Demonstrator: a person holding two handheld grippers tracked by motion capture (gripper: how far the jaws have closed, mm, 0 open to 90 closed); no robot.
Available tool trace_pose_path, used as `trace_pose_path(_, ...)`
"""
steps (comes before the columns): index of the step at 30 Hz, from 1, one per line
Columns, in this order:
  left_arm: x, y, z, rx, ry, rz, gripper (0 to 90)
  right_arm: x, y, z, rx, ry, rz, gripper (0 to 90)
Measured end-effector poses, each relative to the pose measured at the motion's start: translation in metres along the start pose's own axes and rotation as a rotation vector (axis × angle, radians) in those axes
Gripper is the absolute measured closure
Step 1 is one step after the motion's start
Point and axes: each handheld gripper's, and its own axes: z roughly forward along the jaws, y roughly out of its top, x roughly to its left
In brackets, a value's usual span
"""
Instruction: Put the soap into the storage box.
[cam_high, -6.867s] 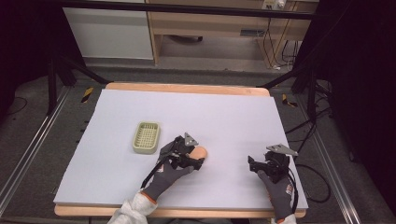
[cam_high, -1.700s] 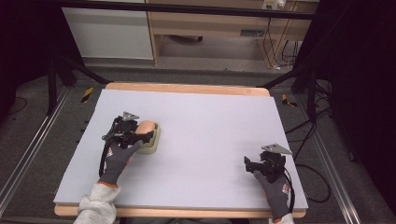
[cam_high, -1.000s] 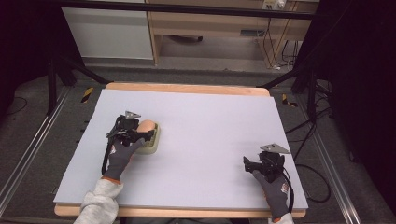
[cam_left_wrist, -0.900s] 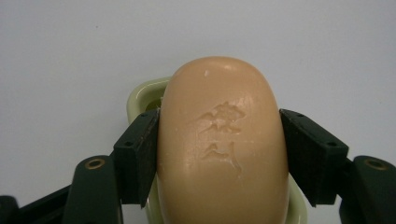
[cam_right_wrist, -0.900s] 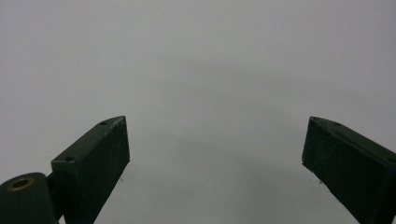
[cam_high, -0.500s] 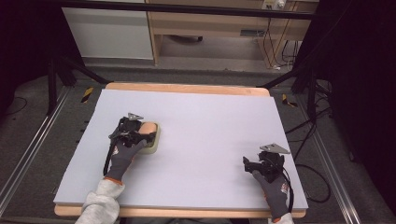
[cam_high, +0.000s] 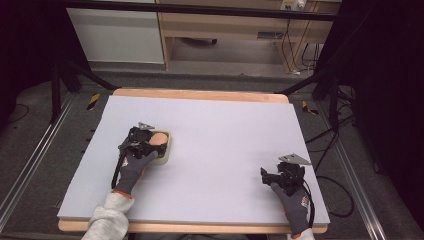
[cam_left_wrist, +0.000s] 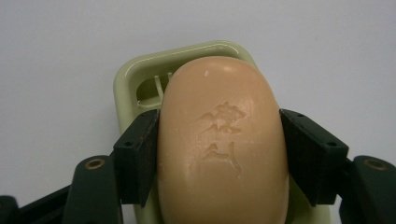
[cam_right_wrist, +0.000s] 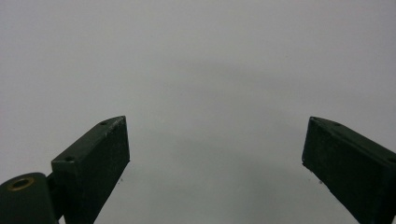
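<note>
My left gripper (cam_left_wrist: 219, 154) has its black jaws pressed against the two long sides of a peach-coloured oval bar of soap (cam_left_wrist: 222, 149), pinching it. The bar sits over a pale green plastic soap dish (cam_left_wrist: 140, 84) with rounded corners; I cannot tell whether the soap rests on the dish or hangs just above it. The dish's far rim and one slot of its slatted bottom show past the soap's far end. Two characters are stamped into the top face of the soap, one above the other; they look like East Asian script, but I cannot read them.

In the high view the left gripper (cam_high: 145, 142) and the soap (cam_high: 157, 139) lie over the dish (cam_high: 166, 150) on the left half of the light grey desk (cam_high: 225, 130), whose wooden edge shows along the far and near sides. My gloved left hand (cam_high: 134, 167) comes in from below in a white sleeve.

My right gripper (cam_high: 272, 176) sits low near the desk's near right corner, well apart from the soap. Its jaws are spread wide with nothing between them, over bare grey surface (cam_right_wrist: 210, 70). A grey three-cornered plate (cam_high: 295, 159) rides on top of it.
</note>
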Motion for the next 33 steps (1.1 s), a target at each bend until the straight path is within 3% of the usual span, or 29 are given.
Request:
trace_pose_path(10,0.002,-0.001,0.0,-0.003,-0.015,-0.004,31.5,0.001,0.0,0.0,0.003,-0.003,0.004,7.8)
trace_pose_path(14,0.001,-0.001,-0.001,0.001,-0.012,0.013,31.1,0.0,0.0,-0.001,-0.001,-0.003,0.002,7.8)
trace_pose_path(25,0.003,0.0,-0.021,-0.072,-0.032,-0.002,28.0,-0.001,0.0,-0.003,-0.012,-0.006,0.008,7.8)
trace_pose_path(33,0.0,-0.01,-0.046,-0.133,-0.07,0.019,27.6,-0.003,0.002,-0.005,-0.026,-0.011,0.021,7.7)
